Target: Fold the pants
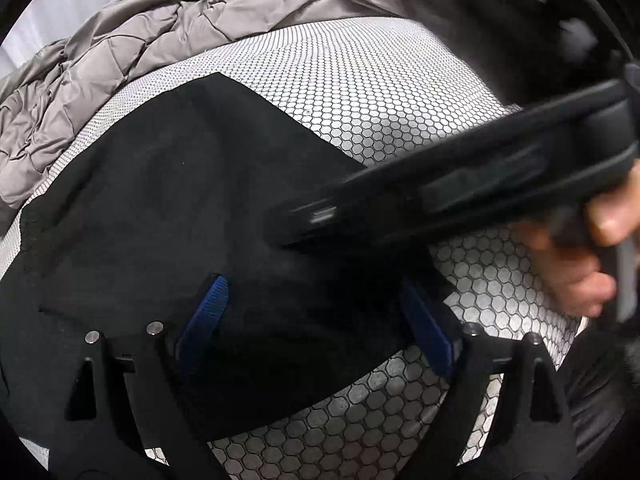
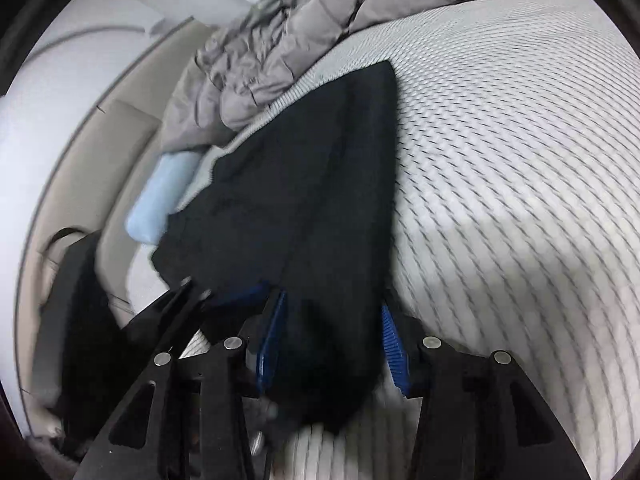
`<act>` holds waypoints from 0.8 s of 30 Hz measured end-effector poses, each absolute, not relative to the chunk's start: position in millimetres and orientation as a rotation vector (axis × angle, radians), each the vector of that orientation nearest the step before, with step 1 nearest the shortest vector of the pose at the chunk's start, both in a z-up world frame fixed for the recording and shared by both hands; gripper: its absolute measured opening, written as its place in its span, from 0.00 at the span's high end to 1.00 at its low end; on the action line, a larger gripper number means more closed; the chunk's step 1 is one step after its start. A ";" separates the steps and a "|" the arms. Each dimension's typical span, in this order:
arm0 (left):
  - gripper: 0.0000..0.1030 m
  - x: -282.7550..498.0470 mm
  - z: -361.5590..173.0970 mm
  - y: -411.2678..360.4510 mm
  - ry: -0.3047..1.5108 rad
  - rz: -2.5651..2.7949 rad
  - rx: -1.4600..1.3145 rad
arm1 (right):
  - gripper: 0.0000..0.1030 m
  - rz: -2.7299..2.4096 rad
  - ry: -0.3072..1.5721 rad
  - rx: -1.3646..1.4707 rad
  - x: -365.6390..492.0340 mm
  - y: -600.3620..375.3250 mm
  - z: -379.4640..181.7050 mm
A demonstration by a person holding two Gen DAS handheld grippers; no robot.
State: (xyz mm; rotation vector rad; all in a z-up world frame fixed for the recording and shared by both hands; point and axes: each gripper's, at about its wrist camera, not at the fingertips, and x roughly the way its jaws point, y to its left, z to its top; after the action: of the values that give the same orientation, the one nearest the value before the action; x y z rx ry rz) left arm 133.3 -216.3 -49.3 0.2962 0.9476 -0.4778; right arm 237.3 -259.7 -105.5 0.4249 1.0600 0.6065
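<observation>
Left wrist: left tongs point(image 1: 316, 320) wide open over black pants point(image 1: 180, 200), right tongs point(image 2: 332, 336) likewise.

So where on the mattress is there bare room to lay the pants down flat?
Bare mattress lies right of the black pants, below the grey quilt. Left is crowded: quilt and a blue pillow at the edge. Both tongs, left and right, straddle the pants.

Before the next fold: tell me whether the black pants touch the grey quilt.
Apart. The left wrist view shows a strip of honeycomb mattress between the black pants and the grey quilt.
</observation>
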 end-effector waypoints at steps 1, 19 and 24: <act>0.16 133.9 -49.6 -214.4 0.951 -0.478 0.293 | 0.55 0.618 1.065 0.359 243.8 -247.3 -106.2; 0.15 130.1 -49.7 -205.2 0.953 -0.503 0.281 | 0.76 0.481 1.030 0.325 441.8 -211.3 -97.6; 0.15 125.7 -27.0 -190.8 0.927 -0.566 0.231 | 0.57 0.441 0.999 0.391 390.1 -242.5 -74.4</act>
State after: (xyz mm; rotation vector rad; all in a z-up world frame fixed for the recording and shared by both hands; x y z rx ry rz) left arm 125.7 -190.8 -27.0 0.2311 0.9275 -0.5662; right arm 390.1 -242.5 -74.4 0.3910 0.9994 0.4410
